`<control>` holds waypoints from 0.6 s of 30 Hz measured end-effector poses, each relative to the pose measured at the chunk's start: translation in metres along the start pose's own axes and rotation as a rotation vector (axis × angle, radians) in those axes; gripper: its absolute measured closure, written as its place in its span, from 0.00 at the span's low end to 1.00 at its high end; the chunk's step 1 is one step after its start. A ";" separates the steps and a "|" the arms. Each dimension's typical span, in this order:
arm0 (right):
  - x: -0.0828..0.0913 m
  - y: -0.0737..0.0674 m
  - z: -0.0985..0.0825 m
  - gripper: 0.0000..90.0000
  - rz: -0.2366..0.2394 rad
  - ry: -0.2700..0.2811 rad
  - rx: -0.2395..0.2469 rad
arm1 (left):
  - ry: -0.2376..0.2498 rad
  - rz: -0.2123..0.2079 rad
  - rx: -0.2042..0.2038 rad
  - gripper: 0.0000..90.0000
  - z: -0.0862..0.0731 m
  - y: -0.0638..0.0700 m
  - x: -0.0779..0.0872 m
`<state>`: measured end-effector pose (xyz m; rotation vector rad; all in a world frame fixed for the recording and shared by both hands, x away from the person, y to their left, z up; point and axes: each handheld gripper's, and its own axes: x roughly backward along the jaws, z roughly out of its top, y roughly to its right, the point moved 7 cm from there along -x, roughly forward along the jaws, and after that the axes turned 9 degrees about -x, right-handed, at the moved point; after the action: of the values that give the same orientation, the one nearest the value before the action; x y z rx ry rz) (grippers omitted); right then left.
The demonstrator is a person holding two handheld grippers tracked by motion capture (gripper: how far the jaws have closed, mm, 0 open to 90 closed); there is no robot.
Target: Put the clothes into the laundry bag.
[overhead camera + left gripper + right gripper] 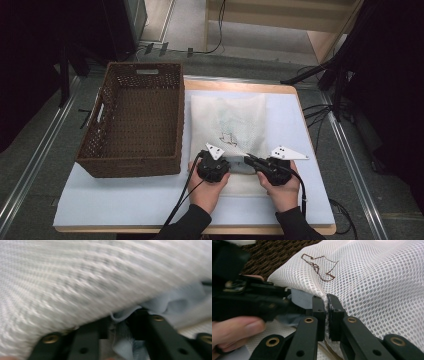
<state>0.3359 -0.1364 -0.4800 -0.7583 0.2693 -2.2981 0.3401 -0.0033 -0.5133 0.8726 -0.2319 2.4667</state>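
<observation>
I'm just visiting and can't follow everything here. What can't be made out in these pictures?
- Light blue cloth: left gripper view, blurred, mostly tucked under the mesh bag; what it is stays unclear.
- Left gripper: high view, its tips hidden by its own body; whether it grips can't be told.
- Bag's brown drawing: high view, too small to read.
- Basket: right gripper view, cut off by the top edge.

A staged recording space, lab-like: dark curtains hang to both sides, metal rails [37,155] run along the floor beside the surface [125,200], and loose cables [320,112] and stand legs [305,77] lie beyond the hand-held gripper [216,165], past the surface's far edge.
</observation>
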 end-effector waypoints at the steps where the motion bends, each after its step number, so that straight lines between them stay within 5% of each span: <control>1: 0.000 0.001 0.001 0.97 -0.003 0.004 -0.002 | 0.001 -0.011 -0.024 0.68 -0.001 0.001 0.004; 10: 0.000 0.003 0.001 0.97 -0.012 0.004 -0.005 | 0.063 -0.126 -0.065 0.54 -0.005 0.005 0.039; 14: -0.001 0.003 0.000 0.97 -0.012 0.001 -0.006 | 0.061 -0.171 -0.085 0.67 -0.005 0.011 0.037; 18: -0.002 0.003 -0.001 0.97 -0.013 -0.003 -0.005 | -0.006 -0.127 -0.078 0.78 -0.006 0.011 0.019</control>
<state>0.3378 -0.1371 -0.4828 -0.7677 0.2690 -2.3093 0.3189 -0.0028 -0.5063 0.8359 -0.2645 2.3226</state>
